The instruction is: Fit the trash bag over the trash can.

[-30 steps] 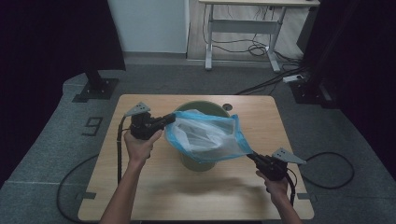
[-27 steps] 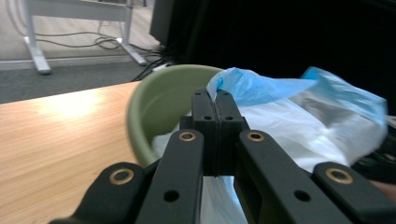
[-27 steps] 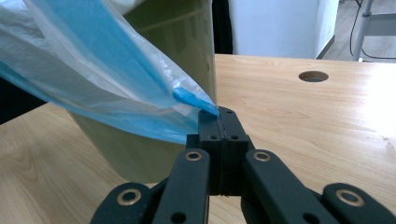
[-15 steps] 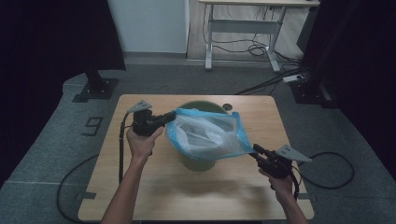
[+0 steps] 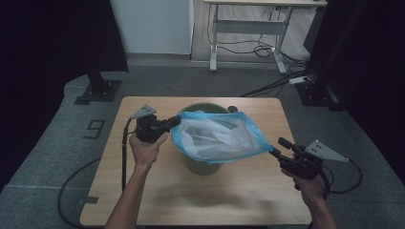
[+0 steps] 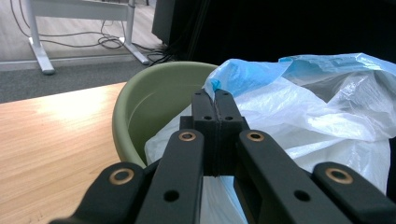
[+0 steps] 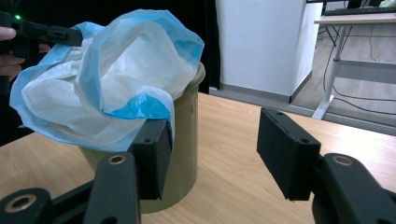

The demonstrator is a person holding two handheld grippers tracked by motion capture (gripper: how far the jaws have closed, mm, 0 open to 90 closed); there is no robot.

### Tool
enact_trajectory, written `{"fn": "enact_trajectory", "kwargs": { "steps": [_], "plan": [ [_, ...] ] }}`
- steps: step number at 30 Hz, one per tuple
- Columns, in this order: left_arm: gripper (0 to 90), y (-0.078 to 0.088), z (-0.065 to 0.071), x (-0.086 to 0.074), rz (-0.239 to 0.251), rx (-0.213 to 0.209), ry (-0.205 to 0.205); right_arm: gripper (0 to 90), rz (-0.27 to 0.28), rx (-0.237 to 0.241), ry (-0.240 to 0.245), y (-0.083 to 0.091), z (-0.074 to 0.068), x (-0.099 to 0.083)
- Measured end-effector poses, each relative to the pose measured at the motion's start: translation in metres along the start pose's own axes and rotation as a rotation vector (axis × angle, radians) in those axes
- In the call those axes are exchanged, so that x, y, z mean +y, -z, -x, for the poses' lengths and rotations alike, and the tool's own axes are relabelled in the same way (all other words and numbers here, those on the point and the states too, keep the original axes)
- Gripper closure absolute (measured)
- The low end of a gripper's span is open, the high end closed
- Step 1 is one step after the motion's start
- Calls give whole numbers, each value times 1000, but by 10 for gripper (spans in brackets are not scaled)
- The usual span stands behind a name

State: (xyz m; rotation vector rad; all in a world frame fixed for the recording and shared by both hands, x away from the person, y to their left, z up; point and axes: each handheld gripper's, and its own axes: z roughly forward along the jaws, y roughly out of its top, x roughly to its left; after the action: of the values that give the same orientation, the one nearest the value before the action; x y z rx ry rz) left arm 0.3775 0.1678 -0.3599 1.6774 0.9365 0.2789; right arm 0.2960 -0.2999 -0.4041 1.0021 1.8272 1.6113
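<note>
Blue plastic bag [image 5: 219, 136] draped over green bin [image 5: 203, 164] on tabletop [image 5: 157, 191], left gripper [image 5: 175, 121] jaws clamped on bag's edge, right gripper [image 5: 279, 148] jaws just opening, parted, bag's corner against one.

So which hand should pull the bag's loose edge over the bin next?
Probably the right. The right hand-held gripper has just been opening, nothing pressed between its jaws, right beside the blue bag edge. The left hand-held gripper is clamped on the bag's other side, steadying it over the green bin.
</note>
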Motion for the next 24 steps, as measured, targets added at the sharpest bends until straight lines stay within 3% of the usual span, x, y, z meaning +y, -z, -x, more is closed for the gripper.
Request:
{"fn": "enact_trajectory", "kwargs": {
  "steps": [7,11,17,24],
  "plan": [
    [893,3,-1,0,-6,5,0,436,-69,17,-37,0,8,-29],
    [892,1,0,1,-14,2,2,436,-74,22,-68,7,15,-32],
    [893,-2,4,0,-18,-9,-3,438,-45,31,-46,10,11,-10],
    [892,-2,7,2,-26,-6,-19,432,-29,19,4,-7,1,29]
  ]
}}
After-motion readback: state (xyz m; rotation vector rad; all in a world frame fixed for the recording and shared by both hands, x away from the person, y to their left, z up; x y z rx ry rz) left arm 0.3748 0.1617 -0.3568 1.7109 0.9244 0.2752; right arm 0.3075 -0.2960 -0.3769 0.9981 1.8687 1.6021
